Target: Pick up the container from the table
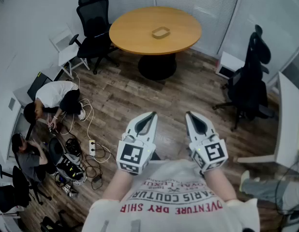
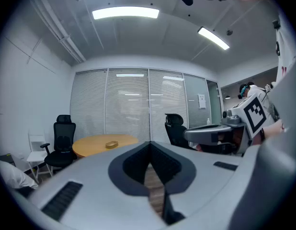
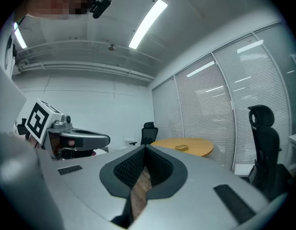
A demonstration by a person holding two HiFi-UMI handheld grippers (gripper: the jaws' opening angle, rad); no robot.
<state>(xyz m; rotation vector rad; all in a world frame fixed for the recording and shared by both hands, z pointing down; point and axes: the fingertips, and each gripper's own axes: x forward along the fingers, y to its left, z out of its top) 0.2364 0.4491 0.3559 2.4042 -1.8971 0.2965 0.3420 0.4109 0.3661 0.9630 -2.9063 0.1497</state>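
A: Where's the container right now?

B: Near the middle of the round wooden desk, across the room and well apart from the person. It looks small, shallow and open on top. I'd guess it's light and thin-walled, so it could flex under a hard squeeze or skate away if nudged.

A: So where would you take hold?

B: On one long wall, I'd say, with one jaw inside and one outside, pinching the rim gently.

A: And the hands?

B: The left gripper and right gripper are side by side in front of the chest. They're roughly level, noses tipped slightly down, aimed toward the desk. Both pairs of jaws are pressed together with nothing between them, so they'd need to part before any grasp.
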